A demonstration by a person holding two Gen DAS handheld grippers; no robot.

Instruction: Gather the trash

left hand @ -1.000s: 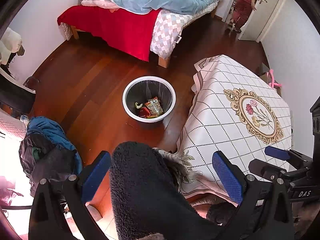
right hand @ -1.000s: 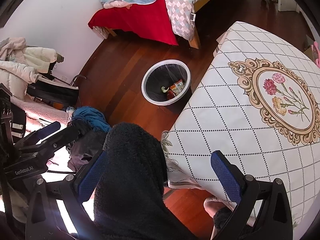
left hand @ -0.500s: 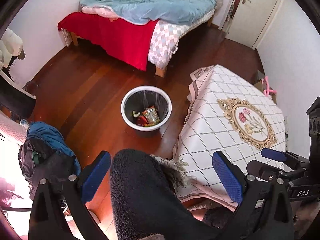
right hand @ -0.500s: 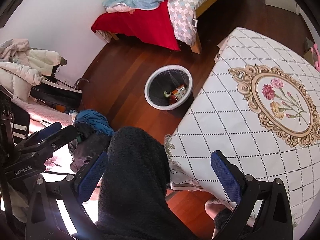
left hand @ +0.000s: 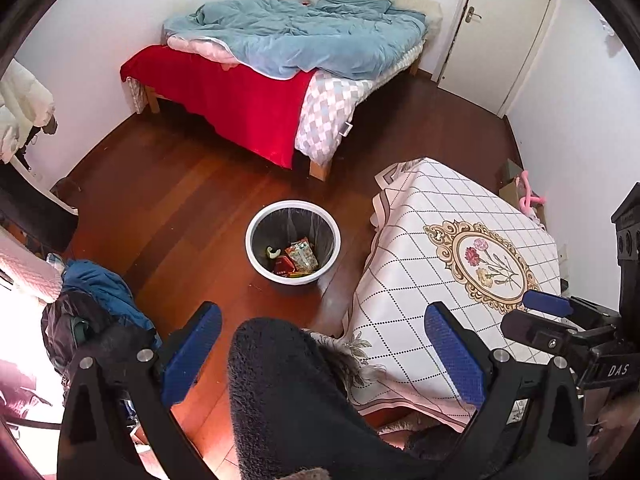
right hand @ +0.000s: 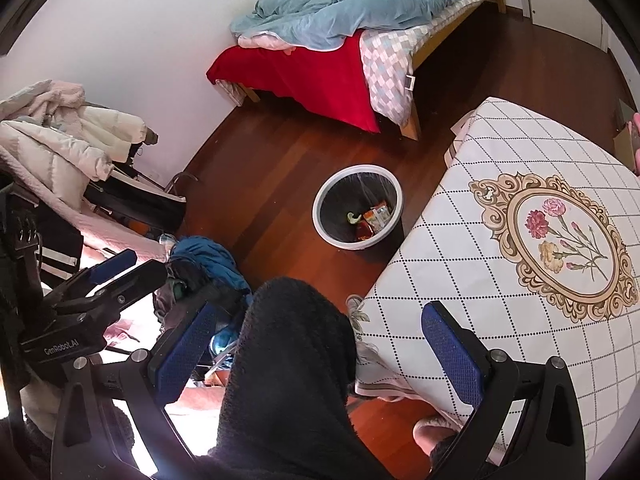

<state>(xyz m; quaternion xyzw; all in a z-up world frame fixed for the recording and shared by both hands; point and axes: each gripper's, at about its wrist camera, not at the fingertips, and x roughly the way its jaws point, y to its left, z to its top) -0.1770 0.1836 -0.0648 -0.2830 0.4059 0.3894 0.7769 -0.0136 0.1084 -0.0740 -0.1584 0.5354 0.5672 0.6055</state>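
Observation:
A white trash bin [left hand: 256, 256] with a black liner stands on the wood floor; it also shows in the right wrist view [right hand: 320, 220]. Snack wrappers [left hand: 298, 258] and a green scrap lie inside it. My left gripper [left hand: 322, 354] is open and empty, held high above the floor, well short of the bin. My right gripper [right hand: 318, 348] is open and empty too, beside the table. A leg in fuzzy black fabric [left hand: 288, 396] fills the space between the blue pads in both views.
A table under a white checked cloth with a flower medallion [left hand: 448, 264] stands right of the bin. A bed with red and blue covers [left hand: 256, 76] is at the back. Piled clothes [left hand: 88, 304] lie on the left. A door [left hand: 500, 28] is at the back right.
Both grippers have risen and pulled back, so the bin and table look smaller and farther. The person seen at the door a second ago is out of view. Both grippers stay open.

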